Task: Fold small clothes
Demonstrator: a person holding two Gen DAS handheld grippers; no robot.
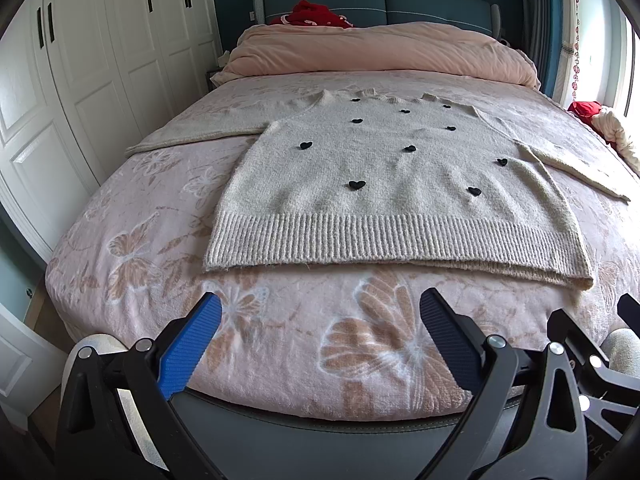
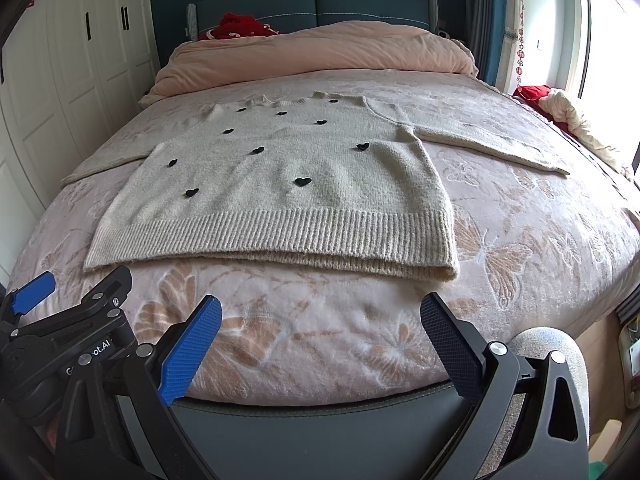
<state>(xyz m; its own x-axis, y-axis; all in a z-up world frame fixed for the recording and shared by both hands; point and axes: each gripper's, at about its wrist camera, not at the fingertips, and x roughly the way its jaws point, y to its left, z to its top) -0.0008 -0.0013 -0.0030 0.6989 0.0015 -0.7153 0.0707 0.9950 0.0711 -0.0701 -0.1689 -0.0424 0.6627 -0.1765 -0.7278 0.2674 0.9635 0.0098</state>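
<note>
A cream knit sweater [image 1: 380,184] with small black hearts lies flat, front up, on the bed, both sleeves spread out to the sides and its ribbed hem toward me. It also shows in the right wrist view [image 2: 288,184]. My left gripper [image 1: 320,308] is open and empty, hovering at the bed's foot, short of the hem. My right gripper [image 2: 320,308] is open and empty, also short of the hem. The left gripper shows at the left edge of the right wrist view [image 2: 76,292].
The bed carries a pink butterfly-print blanket [image 1: 280,340]. A rolled pink duvet [image 1: 380,48] lies at the headboard with red cloth [image 1: 312,14] behind it. White wardrobe doors [image 1: 80,60] stand on the left. A red and cream bundle [image 2: 560,112] lies by the window.
</note>
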